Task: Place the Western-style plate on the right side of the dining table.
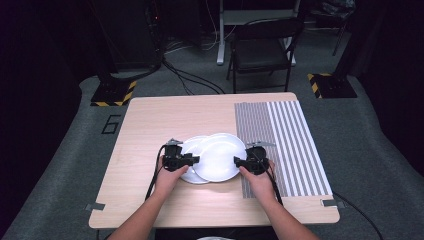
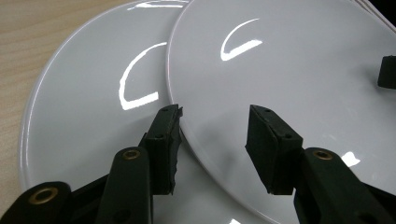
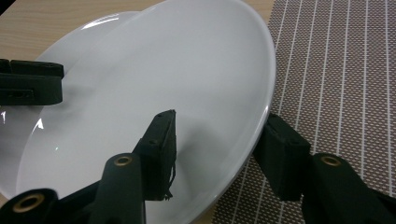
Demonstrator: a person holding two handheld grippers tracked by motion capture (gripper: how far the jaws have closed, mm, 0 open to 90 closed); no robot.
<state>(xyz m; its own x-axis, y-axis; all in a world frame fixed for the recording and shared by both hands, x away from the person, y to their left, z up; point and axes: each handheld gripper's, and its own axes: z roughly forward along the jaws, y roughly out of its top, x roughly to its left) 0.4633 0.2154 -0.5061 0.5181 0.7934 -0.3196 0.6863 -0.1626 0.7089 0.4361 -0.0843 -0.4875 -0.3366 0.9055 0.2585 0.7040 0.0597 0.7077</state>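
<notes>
Two round white plates, glossy and glazed with curved glints of light on them, lay overlapping on the pale wood-grain surface (image 1: 150, 130). The top plate (image 1: 218, 156) rested partly over the lower plate (image 1: 190, 146) and sat tilted, its right edge raised.

The left gripper (image 1: 194, 160) was matte black, with brass-coloured rivets and flat rectangular pads. Its fingers (image 2: 163, 135) straddled the near left rim of the top plate: one pad lay under that rim, over the lower plate's smooth face, and the other pad lay above the top plate. The pads stood close on the thin rim, but I could not tell whether they pressed on it.

The right gripper (image 1: 237, 161) took the opposite rim. In the right gripper view one finger (image 3: 161, 149) sat on the plate's shiny upper face and the other was tucked beneath the lifted edge, so the fingers were clamped on the top plate.

Just to the right of the right fingers lay a woven mat (image 1: 285, 145), brown-grey mesh crossed by thin white stripes; the plate's raised rim overhung its edge. Each gripper sat in a hand, with a black cable trailing back along the forearm.
</notes>
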